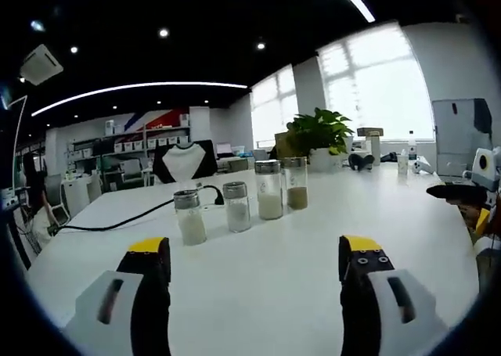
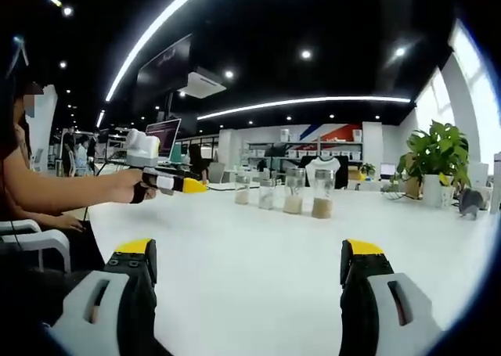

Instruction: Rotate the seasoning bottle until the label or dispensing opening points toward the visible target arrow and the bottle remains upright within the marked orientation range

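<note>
Several glass seasoning bottles with silver caps stand upright in a row on the white table (image 1: 258, 293). In the left gripper view, the nearest bottle (image 1: 190, 217) and the one beside it (image 1: 236, 206) hold white powder, as does a taller one (image 1: 269, 190). The far bottle (image 1: 296, 183) holds brown powder. My left gripper (image 1: 255, 248) is open, well short of the row, with nothing between its jaws. My right gripper (image 2: 248, 250) is open too, and the row of bottles (image 2: 294, 192) stands far ahead of it. A hand holds the left gripper (image 2: 176, 184) at the left of the right gripper view.
A black cable (image 1: 117, 223) runs across the table's left side toward the bottles. A potted plant (image 1: 319, 133) stands behind the row near the window. The right gripper (image 1: 462, 192) juts in at the table's right edge. A person's arm (image 2: 70, 188) reaches in from the left.
</note>
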